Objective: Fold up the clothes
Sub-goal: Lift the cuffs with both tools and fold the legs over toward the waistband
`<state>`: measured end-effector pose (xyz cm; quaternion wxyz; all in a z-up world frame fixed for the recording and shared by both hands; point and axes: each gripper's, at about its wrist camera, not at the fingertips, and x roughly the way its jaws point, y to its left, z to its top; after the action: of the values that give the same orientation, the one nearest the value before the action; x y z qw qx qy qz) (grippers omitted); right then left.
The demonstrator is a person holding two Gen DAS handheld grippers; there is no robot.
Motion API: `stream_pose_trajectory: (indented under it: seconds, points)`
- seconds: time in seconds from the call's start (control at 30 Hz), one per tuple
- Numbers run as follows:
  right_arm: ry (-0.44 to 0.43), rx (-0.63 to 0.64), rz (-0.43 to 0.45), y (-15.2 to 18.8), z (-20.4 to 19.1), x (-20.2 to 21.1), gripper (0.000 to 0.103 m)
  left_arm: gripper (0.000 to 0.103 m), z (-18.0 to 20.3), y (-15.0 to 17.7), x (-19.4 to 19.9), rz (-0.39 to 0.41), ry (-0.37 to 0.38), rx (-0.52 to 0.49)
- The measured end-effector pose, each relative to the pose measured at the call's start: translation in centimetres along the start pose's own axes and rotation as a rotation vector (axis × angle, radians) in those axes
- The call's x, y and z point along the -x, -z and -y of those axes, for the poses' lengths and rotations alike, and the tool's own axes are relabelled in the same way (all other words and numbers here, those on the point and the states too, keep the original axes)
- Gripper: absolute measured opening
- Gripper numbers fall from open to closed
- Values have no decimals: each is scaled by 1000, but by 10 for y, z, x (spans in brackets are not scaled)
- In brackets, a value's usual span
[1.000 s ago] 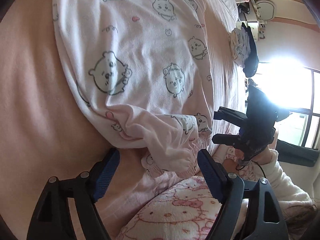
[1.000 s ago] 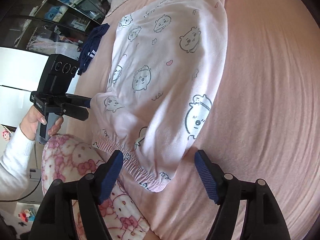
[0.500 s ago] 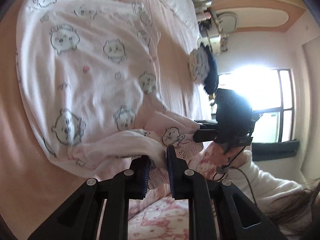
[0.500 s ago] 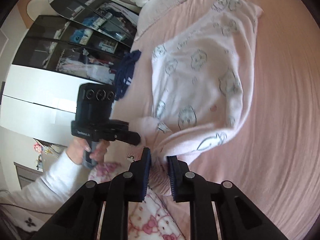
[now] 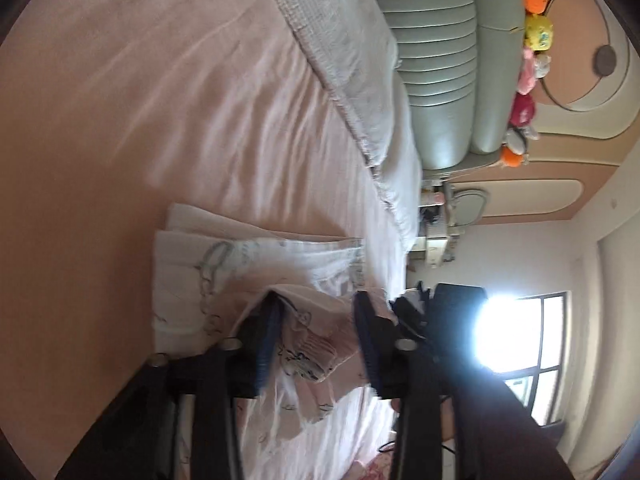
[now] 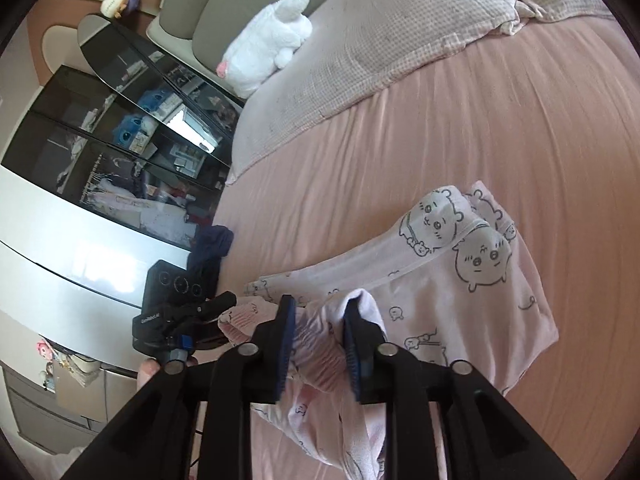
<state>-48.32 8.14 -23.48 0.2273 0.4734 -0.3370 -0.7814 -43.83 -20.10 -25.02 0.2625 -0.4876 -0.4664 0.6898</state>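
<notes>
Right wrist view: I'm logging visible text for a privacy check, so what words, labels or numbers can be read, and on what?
Left hand-held gripper: a small white label on its black body, too small and blurred to read.
Pink garment: printed cartoon animals only, no words.
Cabinet: items behind the glass, nothing legible.

Pyjama garment (image 6: 460,280) lies folded on the bed sheet (image 6: 460,120). Behind it — a blanket (image 6: 380,28) across the bed head, a plush toy (image 6: 266,46) at its left end. Cabinet (image 6: 132,132) stands left of the bed.
</notes>
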Motion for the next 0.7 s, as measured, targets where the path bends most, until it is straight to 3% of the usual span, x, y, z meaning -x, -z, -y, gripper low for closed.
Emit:
stream_pose_trajectory:
  seconds: [0.07,0.13,0.23,0.27,0.33,0.37,0.4,0.47,0.5,0.53,0.63,0.7]
  points:
    - [-4,-14,7,-3,5,3,64,77,6,0,13,42,-34,-44]
    - [-45,-43,80,-2,12,21,71,77,16,3,25,82,-86,-125]
    - [-15,-31,175,-2,5,51,71,76,60,25,30,97,-251,-454]
    - [25,70,146,0,-7,54,71,75,70,37,20,41,-276,-559]
    - [177,355,4,14,-42,36,71,58,88,59,-5,-82,-340,-751]
    - [266,500,-78,24,-59,23,71,40,90,68,-25,-163,-401,-816]
    - [339,589,-157,34,-64,5,71,31,90,76,-45,-234,-465,-867]
    - [468,726,-276,49,-66,-28,70,30,83,77,-71,-270,-555,-901]
    - [512,738,-252,45,-66,-36,70,30,83,72,-78,-235,-591,-901]
    - [556,750,-228,42,-65,-44,70,30,86,61,-78,-149,-627,-884]
    - [582,674,-24,16,-68,-34,71,31,92,31,-53,81,-614,-719]
    - [566,620,82,6,-68,-14,71,31,96,27,-36,136,-599,-676]
